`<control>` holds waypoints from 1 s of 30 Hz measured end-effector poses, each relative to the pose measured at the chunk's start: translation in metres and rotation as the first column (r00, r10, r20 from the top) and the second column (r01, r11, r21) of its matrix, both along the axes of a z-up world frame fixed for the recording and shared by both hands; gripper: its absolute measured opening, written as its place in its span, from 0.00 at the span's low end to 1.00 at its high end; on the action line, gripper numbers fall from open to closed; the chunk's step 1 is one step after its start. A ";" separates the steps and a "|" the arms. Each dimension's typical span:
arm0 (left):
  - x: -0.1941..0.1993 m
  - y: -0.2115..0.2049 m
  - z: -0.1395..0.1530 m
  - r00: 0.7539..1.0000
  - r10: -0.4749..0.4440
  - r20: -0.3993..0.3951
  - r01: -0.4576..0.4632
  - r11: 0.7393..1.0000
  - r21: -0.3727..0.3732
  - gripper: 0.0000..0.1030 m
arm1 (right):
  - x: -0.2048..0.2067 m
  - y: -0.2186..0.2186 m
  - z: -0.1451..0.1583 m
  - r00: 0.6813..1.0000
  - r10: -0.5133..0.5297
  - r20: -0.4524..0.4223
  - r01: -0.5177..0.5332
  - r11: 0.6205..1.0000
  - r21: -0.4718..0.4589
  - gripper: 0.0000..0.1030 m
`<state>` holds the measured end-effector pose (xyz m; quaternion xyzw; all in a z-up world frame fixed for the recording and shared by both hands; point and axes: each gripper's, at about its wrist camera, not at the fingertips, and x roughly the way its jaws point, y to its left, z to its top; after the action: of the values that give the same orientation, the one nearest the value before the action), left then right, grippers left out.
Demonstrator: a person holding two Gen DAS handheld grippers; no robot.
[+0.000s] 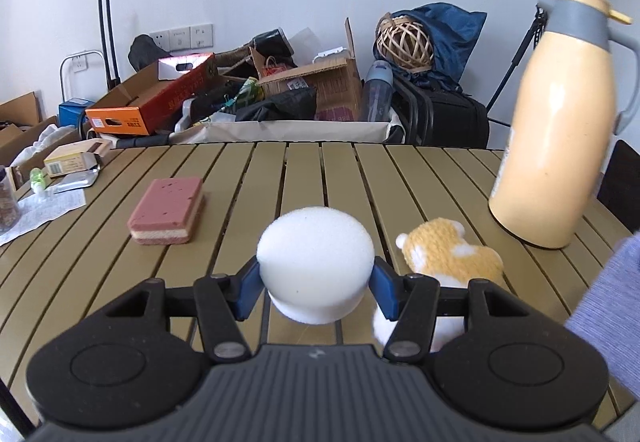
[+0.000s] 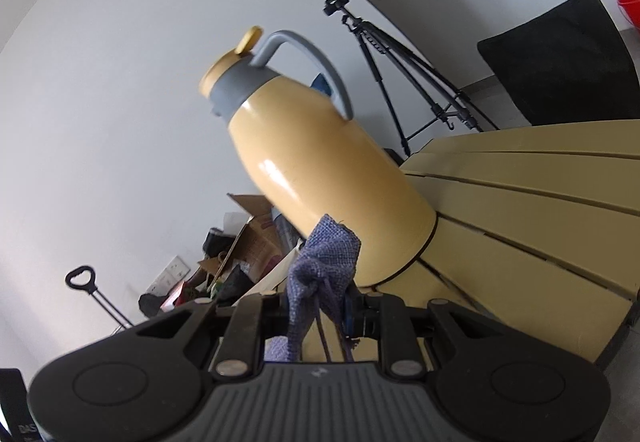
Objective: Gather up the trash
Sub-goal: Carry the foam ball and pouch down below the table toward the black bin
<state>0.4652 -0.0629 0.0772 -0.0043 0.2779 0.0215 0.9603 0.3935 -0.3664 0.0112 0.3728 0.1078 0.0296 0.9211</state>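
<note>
The slatted olive table [image 1: 328,170] filled both views, with a heap of cardboard boxes [image 1: 312,82] and bags behind its far edge. A tall cream thermos jug [image 1: 560,130] with a grey collar and handle stood on the table's right side. Left of centre lay a pink layered sponge block [image 1: 166,212], flat on the slats. A small orange and white plush toy [image 1: 448,254] lay between the jug and the left gripper [image 1: 316,282], whose blue pads were clamped on either side of a white round foam puck [image 1: 316,262], held clear above the table. The right gripper [image 2: 320,306] had its jaws pressed together on a bluish-purple woven cloth pouch [image 2: 324,262], drawstrings dangling, just in front of the jug
</note>
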 end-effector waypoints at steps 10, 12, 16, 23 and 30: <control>-0.066 0.015 0.010 0.999 -0.006 0.035 0.006 1.000 0.012 0.56 | -0.039 0.023 0.006 0.997 0.063 0.038 -0.061 0.997 -0.055 0.18; -0.079 0.018 0.010 0.999 -0.009 0.038 0.009 1.000 0.011 0.56 | -0.048 0.029 0.005 0.996 0.081 0.036 -0.078 0.995 -0.068 0.18; -0.107 0.023 0.009 0.999 -0.015 0.045 0.014 1.000 0.007 0.56 | -0.069 0.043 0.006 0.993 0.114 0.042 -0.110 0.988 -0.107 0.18; -0.147 0.030 0.003 0.999 -0.020 0.045 0.020 1.000 0.002 0.56 | -0.100 0.063 -0.005 0.984 0.177 0.016 -0.173 0.972 -0.157 0.18; -0.182 0.036 -0.008 0.999 -0.021 0.031 0.021 1.000 -0.001 0.56 | -0.130 0.075 -0.020 0.974 0.224 -0.018 -0.223 0.954 -0.202 0.18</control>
<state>0.2830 -0.0273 0.0689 -0.0025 0.2631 0.0110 0.9647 0.2630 -0.2918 -0.0083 0.2621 0.1495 0.1231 0.9454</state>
